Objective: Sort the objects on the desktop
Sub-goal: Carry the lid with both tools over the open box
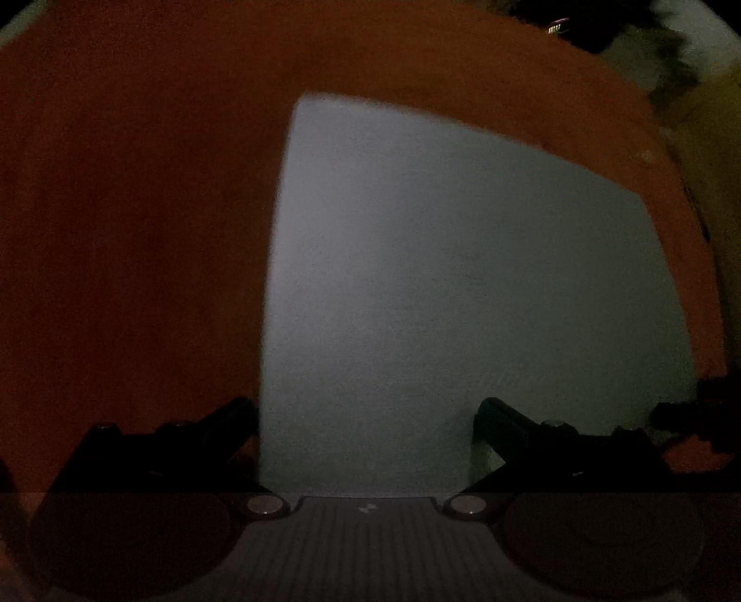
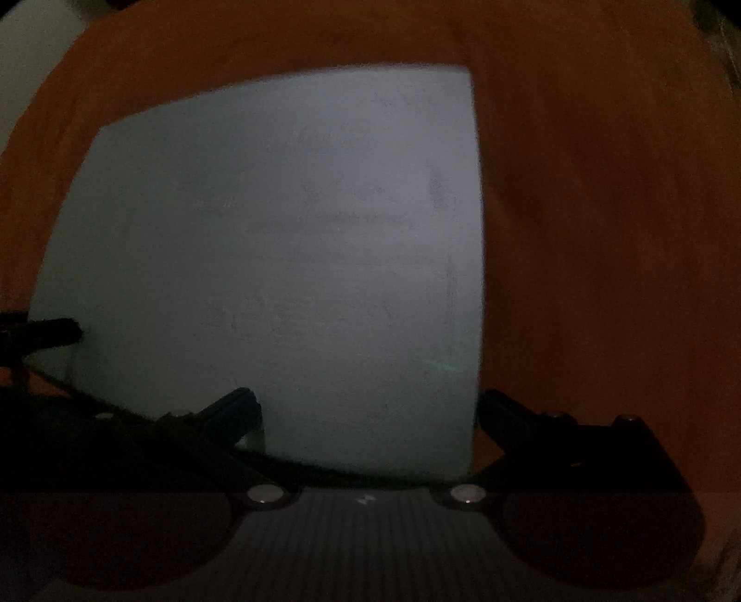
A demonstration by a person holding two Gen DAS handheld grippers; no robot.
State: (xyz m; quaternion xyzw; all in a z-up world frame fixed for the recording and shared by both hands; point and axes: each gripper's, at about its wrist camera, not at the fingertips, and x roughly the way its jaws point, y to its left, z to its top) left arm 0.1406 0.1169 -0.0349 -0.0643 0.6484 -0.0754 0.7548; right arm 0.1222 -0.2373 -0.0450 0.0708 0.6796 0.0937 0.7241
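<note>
Pale grey sheet (image 1: pixel 463 287), one only, flat on my orange-brown counter (image 1: pixel 139 231).
My two tools hover over it, both spread: the left tool (image 1: pixel 366 417) straddles its left edge, the right tool (image 2: pixel 366 407) its right edge; the sheet looks blank, dim, faintly smudged.

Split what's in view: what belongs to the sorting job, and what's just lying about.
Job:
- white sheet, flat on the orange-brown desktop
- left hand-held gripper, open over the sheet
- right hand-held gripper, open over the sheet

Lying about:
- dark blurred clutter beyond the desk's far edge, unidentifiable
</note>
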